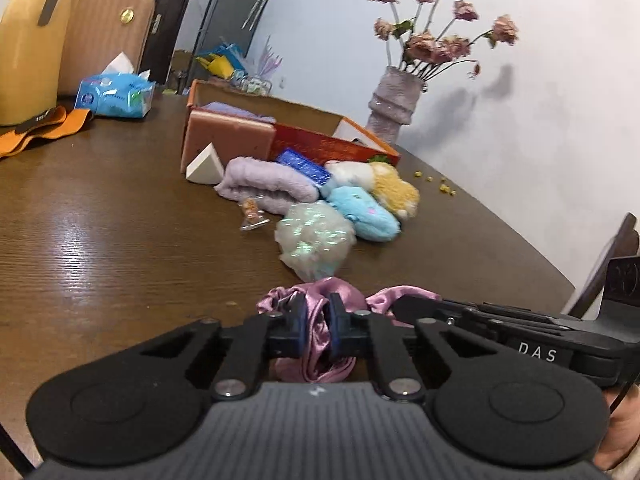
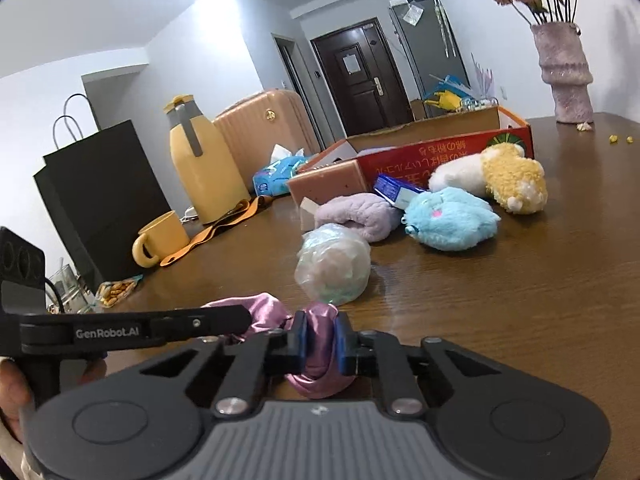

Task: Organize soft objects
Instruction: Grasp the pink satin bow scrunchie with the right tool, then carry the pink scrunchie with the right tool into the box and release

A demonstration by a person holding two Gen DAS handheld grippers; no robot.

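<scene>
Both claws are clamped on one pink satin scrunchie: the left claw [image 1: 318, 330] pinches a fold of it between nearly closed pads, and the right claw [image 2: 320, 340] does likewise on another part, so the scrunchie [image 1: 316, 300] hangs stretched between them just above the tabletop [image 1: 100, 220]. A two-sided hold suits so slippery and gathered a band, likely to keep it from sagging while it is carried to the box.

That cardboard box [image 1: 332, 144], stiff, red-printed and open on top, stands behind the heap, apparently the collecting place; something lilac already lies inside. A tan foam block [image 1: 228, 136] leans against its near wall.

In front lie the remaining soft things, close together. A lilac towel [image 1: 264, 184], thick and ribbed, is rolled. A yellow-and-white plush [image 1: 384, 184] with a curly pile touches a blue plush [image 1: 364, 212], fluffy and rounded. Nearest the claws sits a mesh bath pouf [image 1: 314, 240], pale, crinkly and iridescent. A white foam wedge [image 1: 206, 166] rests by the block, and a small blue packet [image 1: 304, 166] lies on the towel.
</scene>
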